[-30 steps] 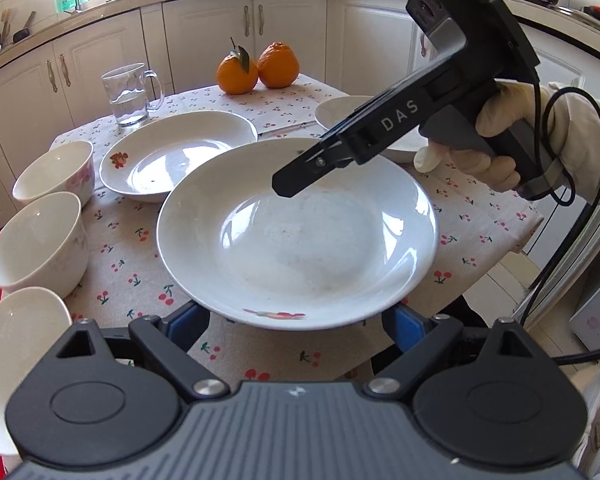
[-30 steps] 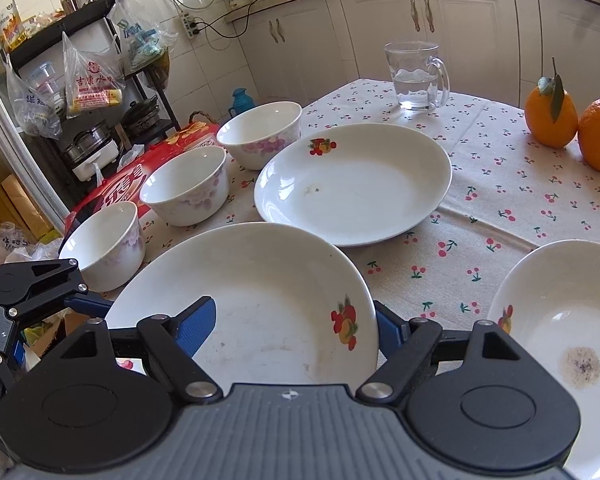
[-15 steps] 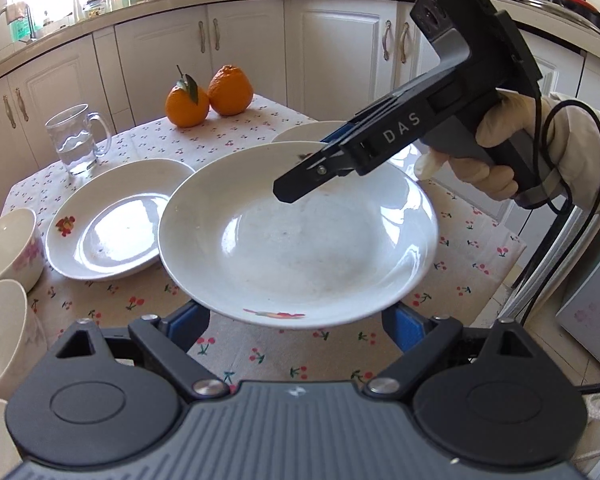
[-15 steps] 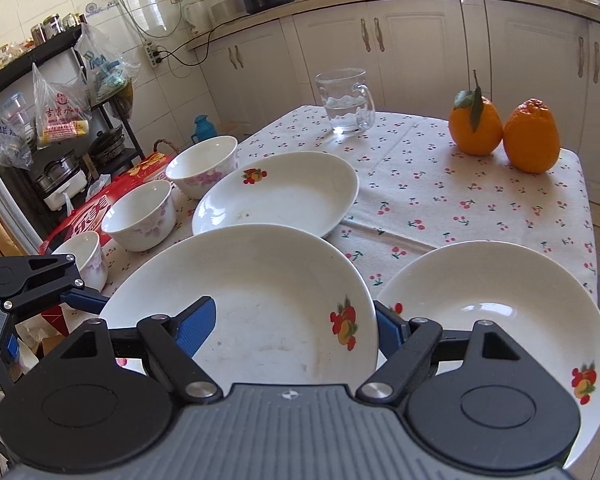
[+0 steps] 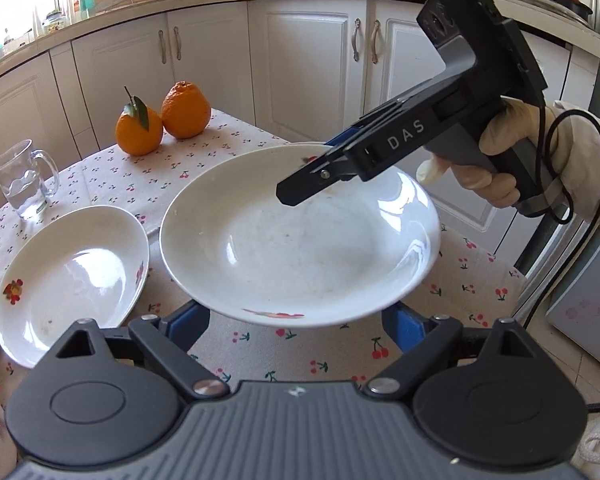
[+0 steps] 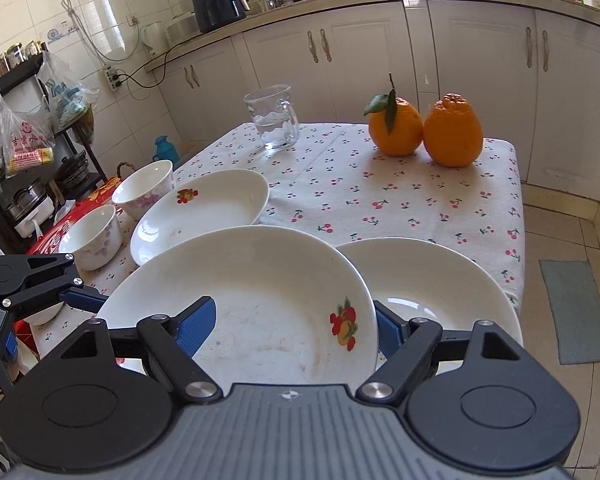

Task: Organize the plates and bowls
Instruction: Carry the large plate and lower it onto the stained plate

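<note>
Both tools, left (image 5: 296, 316) and right (image 6: 296, 330), grip one plate (image 5: 300, 236) aloft above the tabletop (image 6: 400, 200); two plates and the bowls (image 6: 144, 188) remain unstacked.

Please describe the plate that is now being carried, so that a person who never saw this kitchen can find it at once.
Look at the table with the cherry-print cloth, on the side away from the two oranges. Three white plates are there; the carried plate is raised above the cloth and overlaps a plate on the table. Only it has the left gripper and the right gripper at its rim.
</note>
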The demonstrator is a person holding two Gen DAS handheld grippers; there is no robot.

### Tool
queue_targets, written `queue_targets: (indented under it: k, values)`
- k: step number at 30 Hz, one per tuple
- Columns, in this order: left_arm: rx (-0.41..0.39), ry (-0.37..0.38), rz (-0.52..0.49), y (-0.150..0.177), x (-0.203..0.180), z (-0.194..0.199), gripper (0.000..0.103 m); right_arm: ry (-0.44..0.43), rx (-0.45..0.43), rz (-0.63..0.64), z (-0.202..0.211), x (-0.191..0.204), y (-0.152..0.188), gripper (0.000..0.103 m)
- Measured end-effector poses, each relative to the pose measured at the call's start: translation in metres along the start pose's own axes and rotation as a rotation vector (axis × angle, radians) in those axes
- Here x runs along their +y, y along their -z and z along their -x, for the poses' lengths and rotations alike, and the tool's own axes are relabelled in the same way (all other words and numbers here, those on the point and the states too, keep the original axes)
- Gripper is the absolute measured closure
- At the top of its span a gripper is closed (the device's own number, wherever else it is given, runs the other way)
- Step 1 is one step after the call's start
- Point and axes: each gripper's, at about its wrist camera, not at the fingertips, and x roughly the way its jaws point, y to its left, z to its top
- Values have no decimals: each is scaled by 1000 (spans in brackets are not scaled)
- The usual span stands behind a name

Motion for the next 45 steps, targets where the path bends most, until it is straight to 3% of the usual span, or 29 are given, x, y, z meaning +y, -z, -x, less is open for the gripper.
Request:
queue_targets:
  k: [16,45]
  values:
    - [-9,3,-49,-23,-2,-31,10,45,-20,-84,-2,-45,8,17]
    - [2,7,-109,-34,4,-53,10,78,-33,-131,14,-51,22,16]
